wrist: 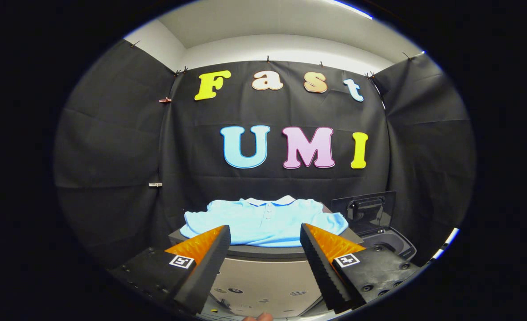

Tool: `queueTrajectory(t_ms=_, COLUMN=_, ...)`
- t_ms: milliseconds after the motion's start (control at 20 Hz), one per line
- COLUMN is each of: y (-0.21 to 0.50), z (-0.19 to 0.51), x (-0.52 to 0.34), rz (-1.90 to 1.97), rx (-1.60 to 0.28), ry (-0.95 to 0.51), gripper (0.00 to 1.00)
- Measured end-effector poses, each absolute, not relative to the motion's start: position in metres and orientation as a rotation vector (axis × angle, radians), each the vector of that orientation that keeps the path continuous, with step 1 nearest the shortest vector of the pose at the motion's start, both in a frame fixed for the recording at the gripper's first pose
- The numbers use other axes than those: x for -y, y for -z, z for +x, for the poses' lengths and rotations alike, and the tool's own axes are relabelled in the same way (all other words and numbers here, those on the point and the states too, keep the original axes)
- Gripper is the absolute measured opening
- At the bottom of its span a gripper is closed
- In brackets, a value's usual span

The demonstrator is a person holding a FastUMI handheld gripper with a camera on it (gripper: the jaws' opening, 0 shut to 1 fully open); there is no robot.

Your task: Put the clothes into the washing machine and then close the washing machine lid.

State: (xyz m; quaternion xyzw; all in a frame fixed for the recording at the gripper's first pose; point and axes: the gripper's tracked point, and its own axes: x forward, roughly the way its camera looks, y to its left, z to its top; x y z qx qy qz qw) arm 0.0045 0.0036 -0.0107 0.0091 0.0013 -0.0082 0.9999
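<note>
1. Cloth was the matter here: a pale blue polo shirt lay spread flat, collar and button placket toward the far wall, sleeves out to either side, on a grey table with a rounded front edge.

2. Handling, as a judgement: the shirt looked light, soft and limp, with no stiffness of its own. It would likely sag, trail and bunch when lifted, and a dangling sleeve could catch on the machine's rim.

3. Grip, again as a judgement: a pinch on a gathered fold near the middle of the body, or at the thicker collar, seemed safer than a single thin edge, which might slip from between the fingers.

4. The hand-held gripper stood released, its two fingers spread wide apart and holding nothing. The shirt's front hem lay just ahead of and between them, not touching either.

5. The fingers were wedge-shaped, with ribbed inner faces that should bite well into knit fabric.

6. The washing machine sat just beside the table, beyond the right finger. It looked like dark, smooth, hard plastic, with a rounded opening whose inside could not be made out.

7. Its lid stood upright and open behind the opening, a flat dark panel with a moulded handle on its face.
</note>
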Motion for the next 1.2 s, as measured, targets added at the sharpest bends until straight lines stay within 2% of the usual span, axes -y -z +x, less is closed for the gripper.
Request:
queueTrajectory(t_ms=650, y=0.004, z=0.026, x=-0.008, rz=0.021, rx=-0.007, ry=0.021, gripper=0.98)
queueTrajectory(t_ms=1200, y=-0.006, z=0.105, x=-0.004, rz=-0.019, rx=-0.069, ry=0.035, gripper=0.98)
